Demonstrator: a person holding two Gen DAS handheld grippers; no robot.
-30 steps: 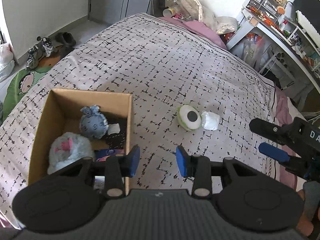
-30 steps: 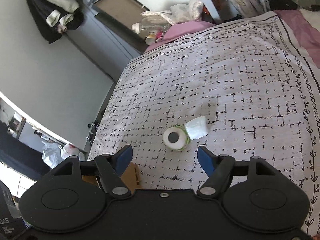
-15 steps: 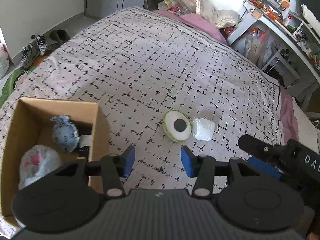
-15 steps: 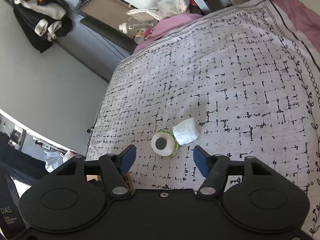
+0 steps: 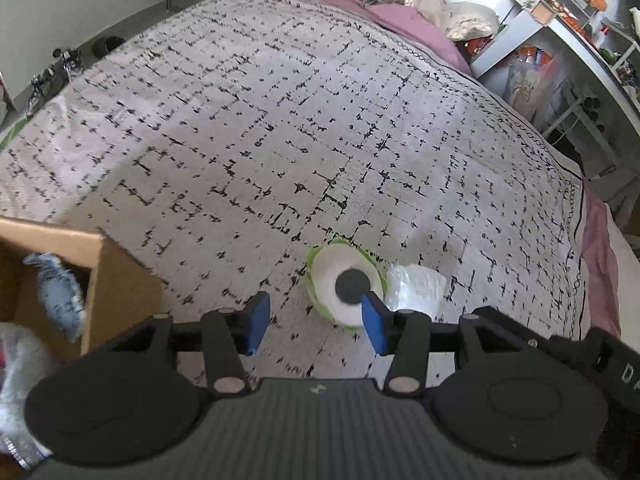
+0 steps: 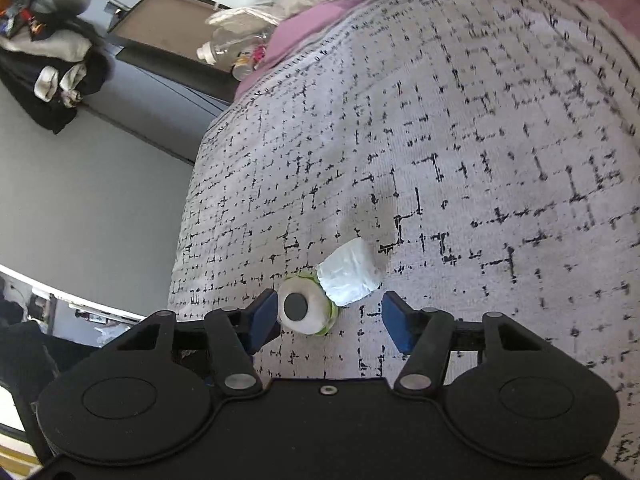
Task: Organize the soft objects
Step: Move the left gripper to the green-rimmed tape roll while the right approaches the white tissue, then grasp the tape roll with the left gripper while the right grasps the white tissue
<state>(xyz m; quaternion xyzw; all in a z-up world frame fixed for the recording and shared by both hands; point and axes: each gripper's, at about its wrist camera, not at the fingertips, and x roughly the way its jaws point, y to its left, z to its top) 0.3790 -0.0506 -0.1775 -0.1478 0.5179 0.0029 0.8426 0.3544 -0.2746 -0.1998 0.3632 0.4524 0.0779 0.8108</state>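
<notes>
A round plush eye toy [image 5: 346,282], white with a green rim and black felt pupil, lies on the woven, black-flecked bedspread [image 5: 280,120], touching a crinkly white wrapped bundle [image 5: 416,286] at its 3 o'clock. The left gripper [image 5: 314,322] is parted and empty; its fingers have just been opening. The right gripper [image 6: 330,320] is also parted with nothing gripped, its fingers just closing around the toy. A cardboard box [image 5: 116,280] stands at 9 o'clock.

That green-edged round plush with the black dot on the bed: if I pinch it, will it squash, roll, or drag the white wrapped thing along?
The round plush looks stuffed, so it would probably squash and weigh little. Its rounded body might roll on the bedspread if nudged. The white wrapped bundle sits against it; whether they are joined cannot be told, so it may follow.
</notes>
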